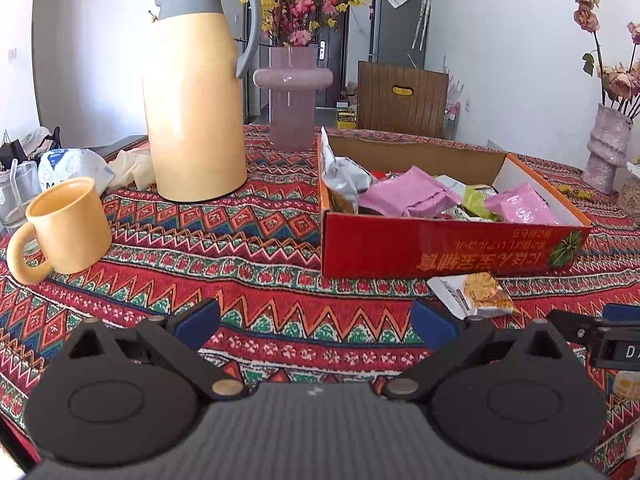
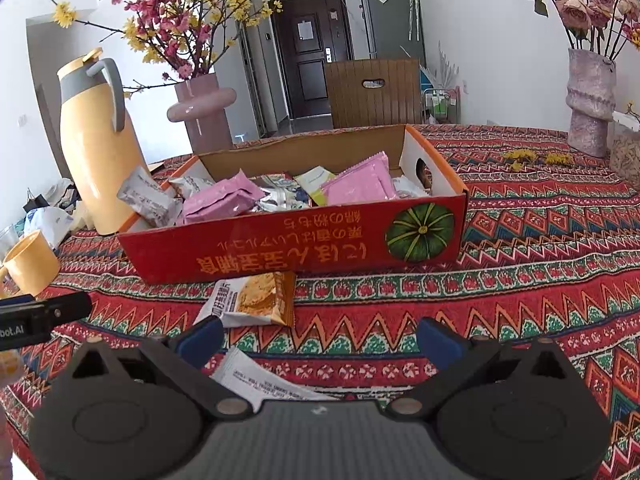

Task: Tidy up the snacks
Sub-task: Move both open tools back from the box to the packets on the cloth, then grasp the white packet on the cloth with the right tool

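Two snack packets lay outside the red snack box (image 2: 296, 248): a biscuit packet (image 2: 256, 300) and a white packet (image 2: 260, 380). Both the right gripper (image 2: 320, 344) and the left gripper (image 1: 316, 324) were spread wide, holding nothing; next likely came closing on the biscuit packet.

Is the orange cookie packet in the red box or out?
Out: the orange cookie packet lies flat on the tablecloth before the red box.

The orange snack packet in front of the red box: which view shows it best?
The right wrist view: the orange snack packet lies whole and central before the red box. In the left wrist view it sits smaller, partly behind a tool finger.
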### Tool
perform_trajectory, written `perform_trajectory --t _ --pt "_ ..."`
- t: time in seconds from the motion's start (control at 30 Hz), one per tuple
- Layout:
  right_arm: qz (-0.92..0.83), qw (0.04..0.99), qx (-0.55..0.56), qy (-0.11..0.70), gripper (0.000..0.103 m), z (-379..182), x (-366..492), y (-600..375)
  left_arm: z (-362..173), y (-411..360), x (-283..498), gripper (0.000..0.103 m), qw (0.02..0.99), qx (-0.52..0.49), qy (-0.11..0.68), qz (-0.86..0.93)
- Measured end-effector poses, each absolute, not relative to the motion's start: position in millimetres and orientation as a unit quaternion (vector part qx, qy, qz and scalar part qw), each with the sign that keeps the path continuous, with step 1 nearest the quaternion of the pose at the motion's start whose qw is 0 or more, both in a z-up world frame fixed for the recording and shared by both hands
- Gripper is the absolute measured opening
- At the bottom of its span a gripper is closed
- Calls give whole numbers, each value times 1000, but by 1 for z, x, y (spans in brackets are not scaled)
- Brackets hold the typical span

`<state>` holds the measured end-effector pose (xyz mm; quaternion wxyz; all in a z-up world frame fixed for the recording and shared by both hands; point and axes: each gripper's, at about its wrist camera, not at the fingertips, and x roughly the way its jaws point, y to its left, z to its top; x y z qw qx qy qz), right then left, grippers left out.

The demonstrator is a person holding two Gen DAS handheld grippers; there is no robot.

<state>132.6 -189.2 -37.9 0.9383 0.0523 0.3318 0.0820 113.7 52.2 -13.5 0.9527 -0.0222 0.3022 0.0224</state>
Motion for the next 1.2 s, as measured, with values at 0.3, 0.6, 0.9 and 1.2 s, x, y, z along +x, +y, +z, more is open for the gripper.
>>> perform_trajectory --t 0.3,0.6,0.9,1.2 --pt "97 927 29 362 103 -53 126 -162 -22 58 106 103 947 -26 319 16" --pt "64 928 -21 366 103 -71 114 -155 -30 67 99 103 944 -36 329 14" --pt "83 941 -24 327 93 -75 101 -155 -34 62 100 103 941 -31 338 9" --pt "106 951 -20 291 44 -75 90 -158 -36 57 101 103 939 -27 343 12"
